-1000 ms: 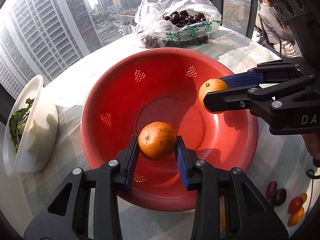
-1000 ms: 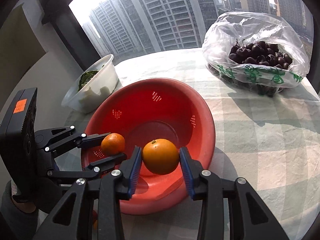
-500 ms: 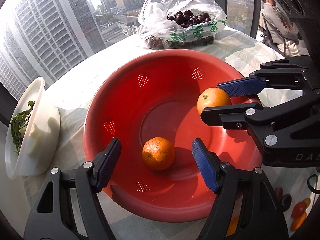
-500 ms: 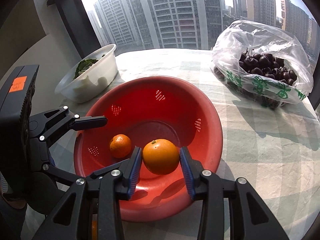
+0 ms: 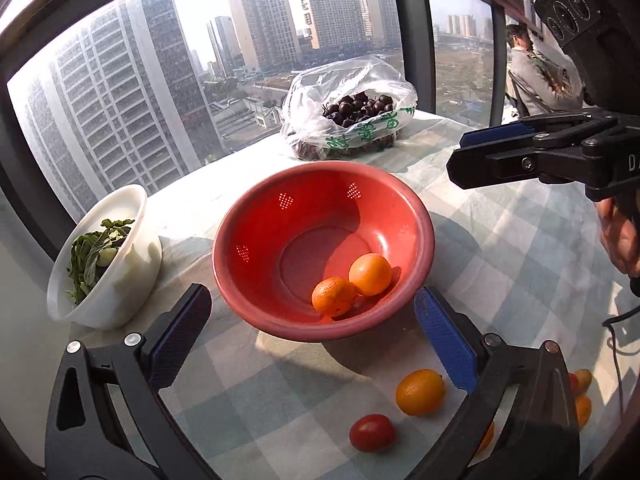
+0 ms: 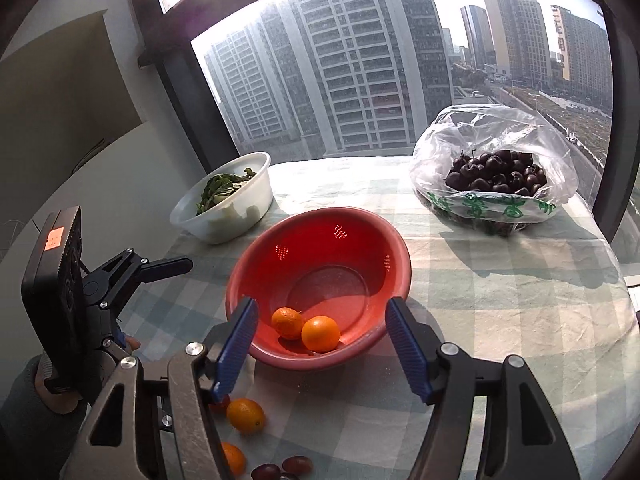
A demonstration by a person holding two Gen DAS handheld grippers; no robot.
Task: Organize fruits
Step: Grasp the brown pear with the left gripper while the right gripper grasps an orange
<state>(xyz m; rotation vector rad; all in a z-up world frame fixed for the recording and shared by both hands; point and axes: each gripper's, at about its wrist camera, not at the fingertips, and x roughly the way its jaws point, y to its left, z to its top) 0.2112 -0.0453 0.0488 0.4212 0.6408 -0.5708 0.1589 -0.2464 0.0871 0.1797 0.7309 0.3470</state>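
Note:
A red colander bowl (image 5: 248,220) (image 6: 396,248) stands on the checked tablecloth. Two oranges lie in it, touching: a darker one (image 5: 333,296) (image 6: 287,322) and a lighter one (image 5: 370,274) (image 6: 320,333). My left gripper (image 5: 312,332) is open and empty, held back above the bowl's near rim. My right gripper (image 6: 322,350) is open and empty, also above the near rim; in the left wrist view its fingers (image 5: 492,160) show at the right. Another orange (image 5: 420,392) (image 6: 245,415) and a red tomato (image 5: 372,432) lie on the cloth in front of the bowl.
A white bowl of greens (image 5: 104,256) (image 6: 228,196) stands left of the red bowl. A plastic bag of dark cherries (image 5: 352,108) (image 6: 496,172) sits behind, by the window. More small fruits (image 5: 580,396) (image 6: 280,470) lie near the table's front edge.
My right gripper opened and dropped its orange into the red bowl beside the first one. Both grippers pulled back and up from the bowl, wide open.

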